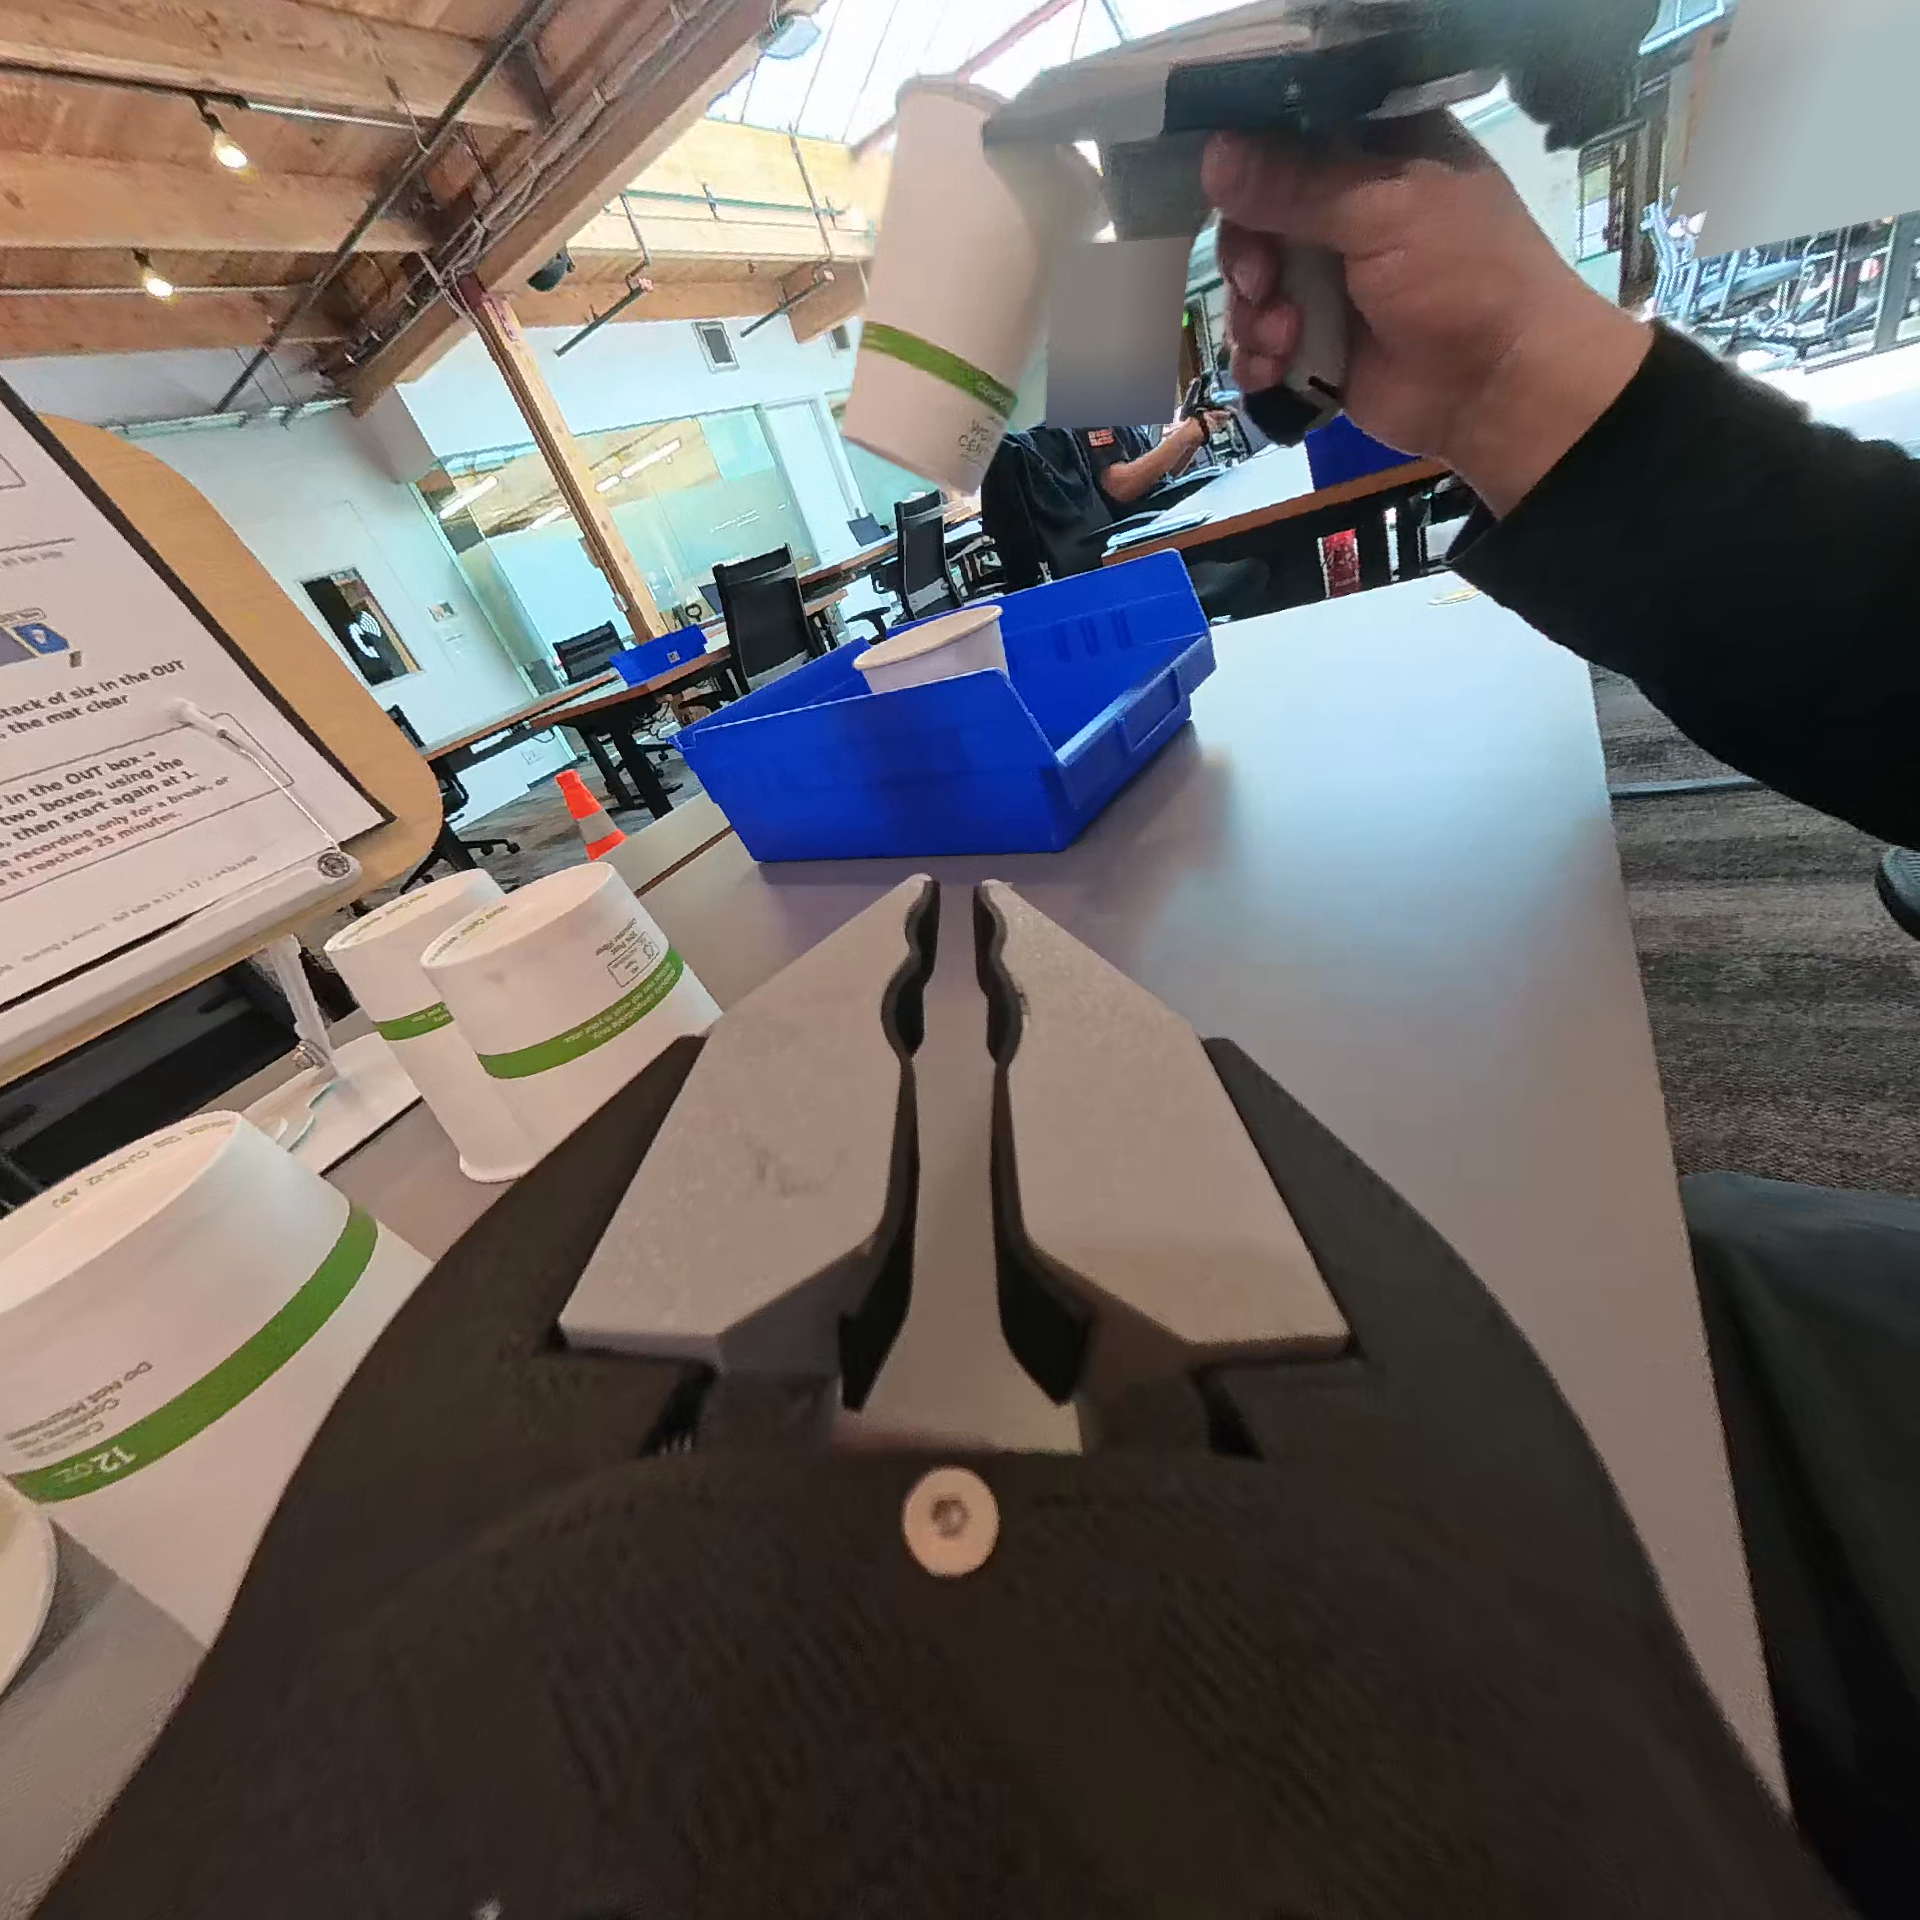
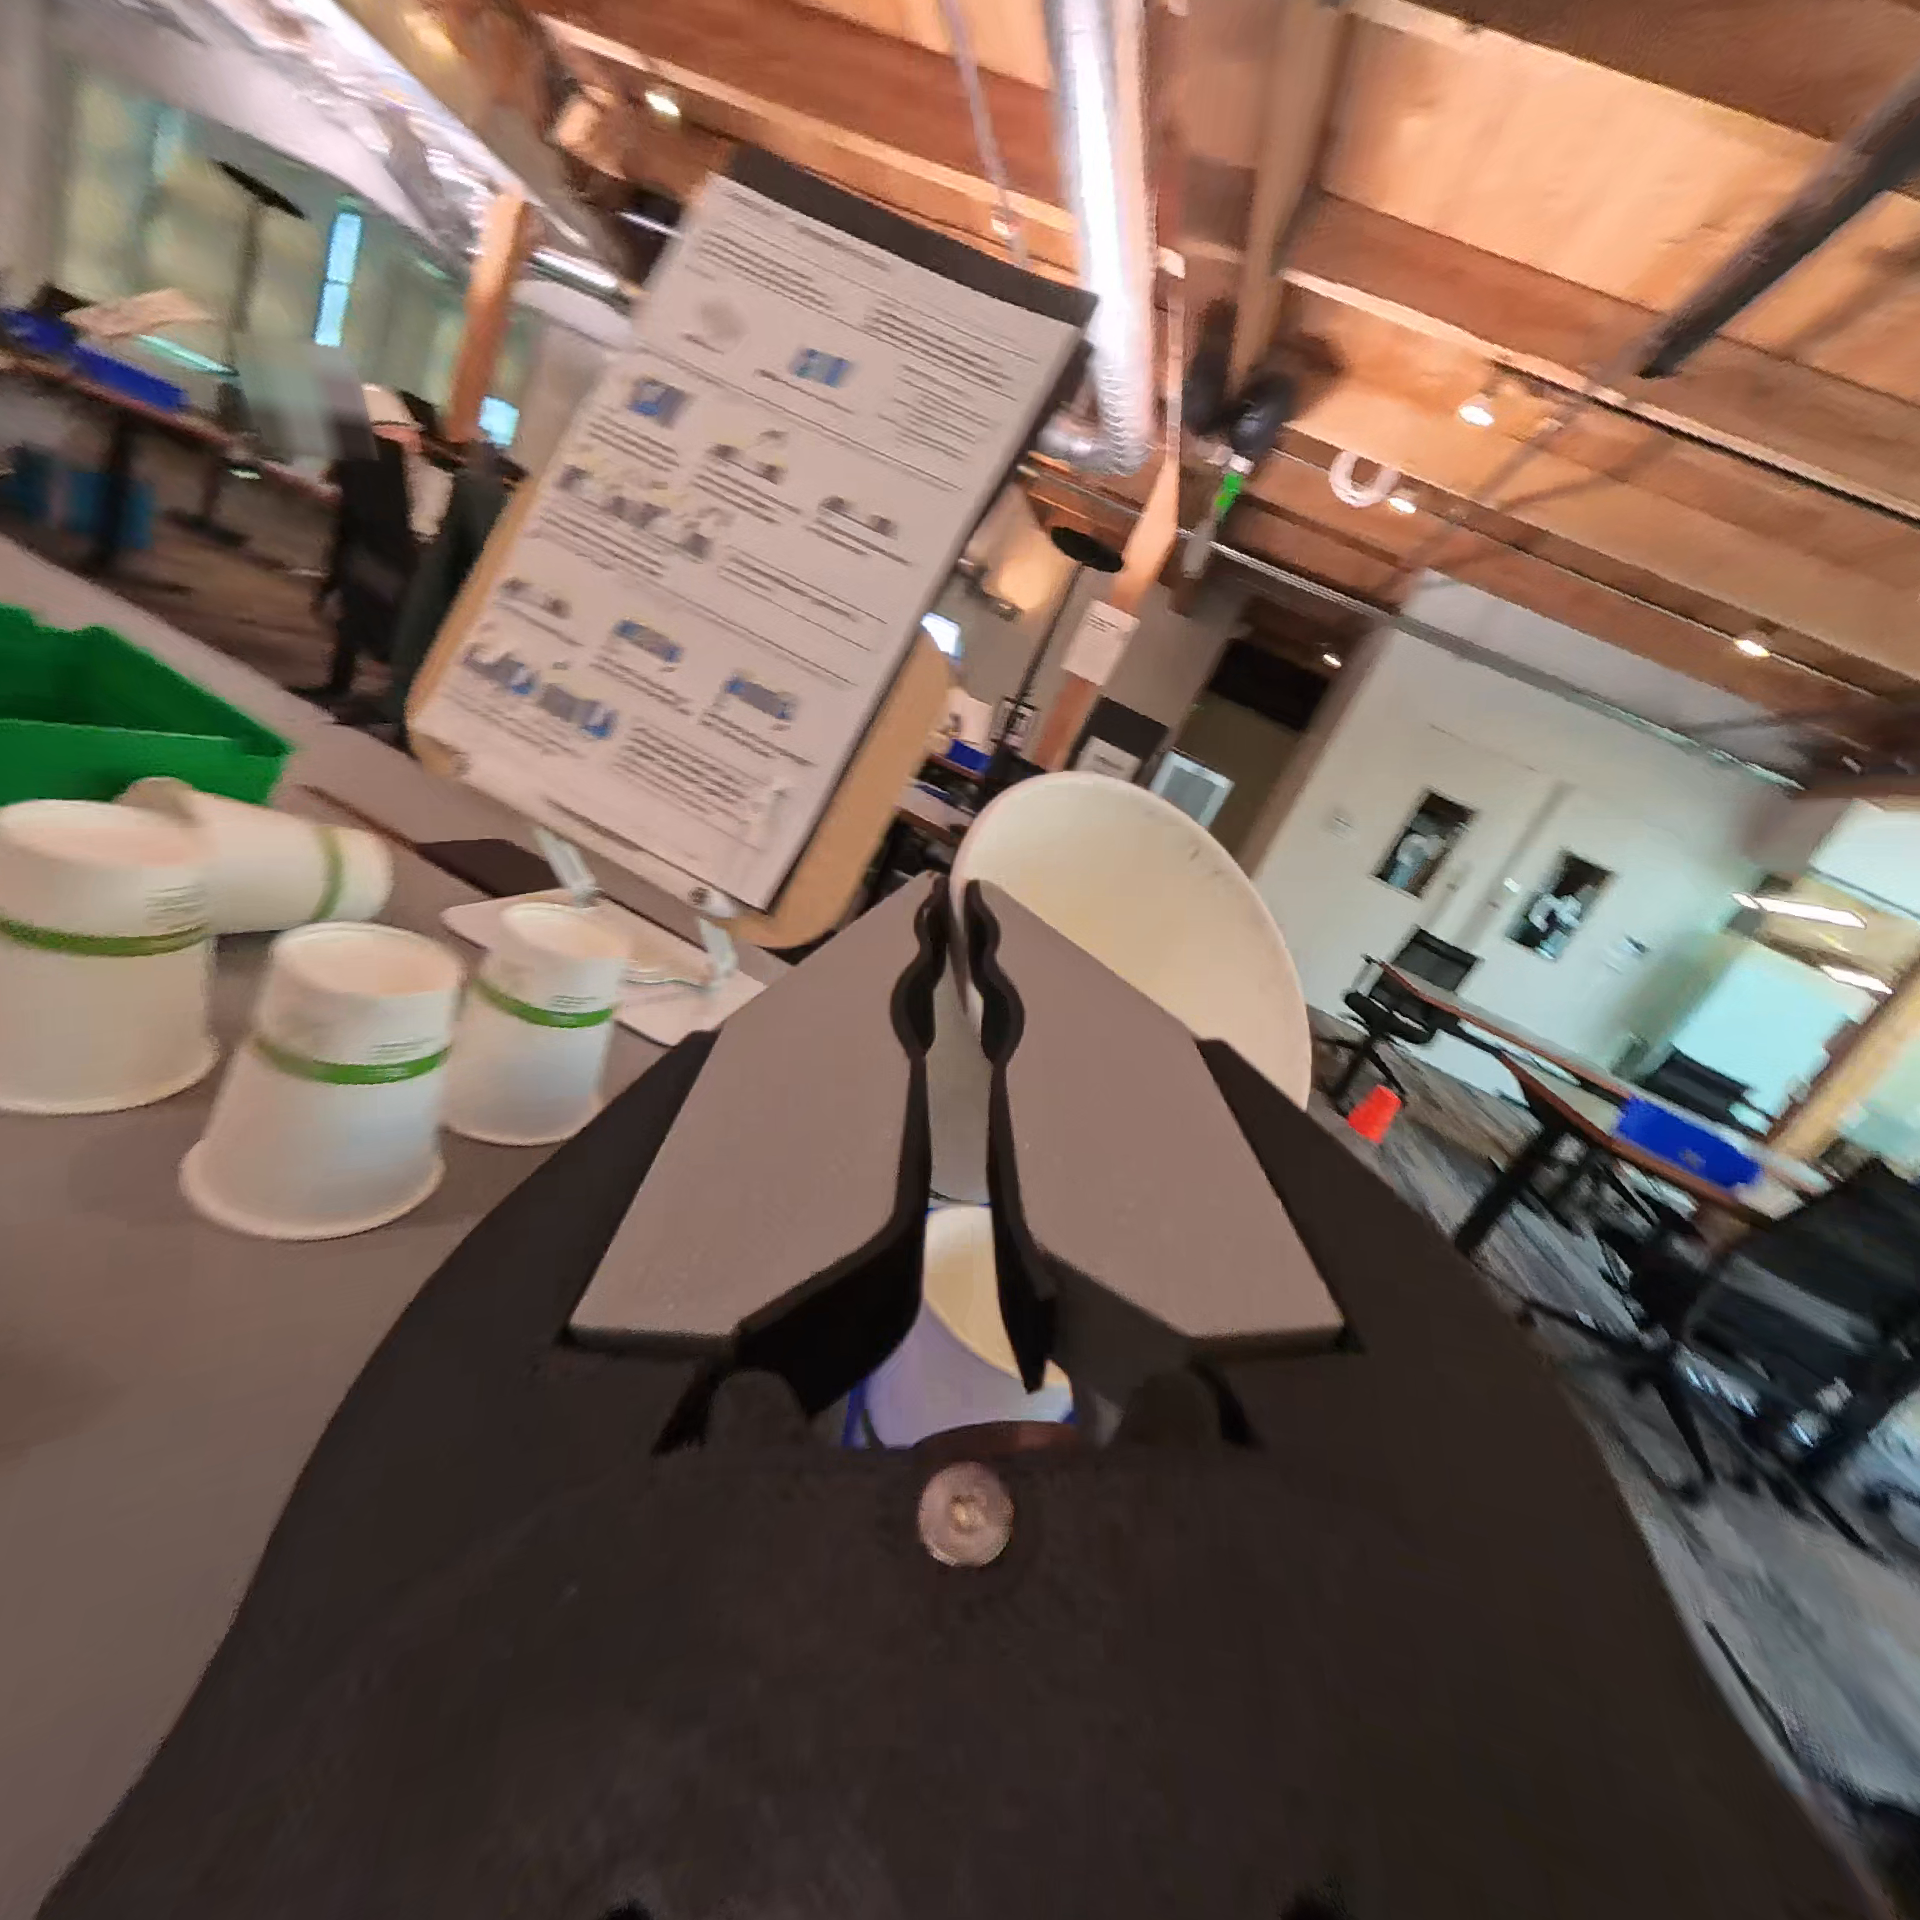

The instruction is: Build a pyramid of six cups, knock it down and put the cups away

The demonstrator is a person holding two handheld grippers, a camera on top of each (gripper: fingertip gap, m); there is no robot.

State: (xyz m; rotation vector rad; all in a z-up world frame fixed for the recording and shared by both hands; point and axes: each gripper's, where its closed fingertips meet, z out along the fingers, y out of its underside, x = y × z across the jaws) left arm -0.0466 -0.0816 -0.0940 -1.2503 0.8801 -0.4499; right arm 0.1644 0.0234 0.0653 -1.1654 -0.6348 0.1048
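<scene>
My right gripper (image 2: 954, 914) is shut on the rim of a white paper cup (image 2: 1143, 914) with a green band. In the left wrist view that cup (image 1: 945, 281) hangs upright, high above the blue bin (image 1: 935, 769), gripped by my right gripper (image 1: 1003, 135). Another white cup (image 1: 940, 649) stands upright in the bin; it also shows between my right fingers (image 2: 966, 1309). My left gripper (image 1: 956, 904) is shut and empty, low over the table in front of the bin. Three cups (image 1: 177, 1309) (image 1: 561, 997) (image 1: 416, 977) stand upside down to its left.
The grey table (image 1: 1351, 831) carries an instruction sheet on a stand (image 2: 748, 540) behind the cups. A green bin (image 2: 104, 717) sits at the far left, with one cup lying on its side (image 2: 260, 862) next to it. A person sits at a far table. Spacing between my two grippers at the tips: around 30 centimetres.
</scene>
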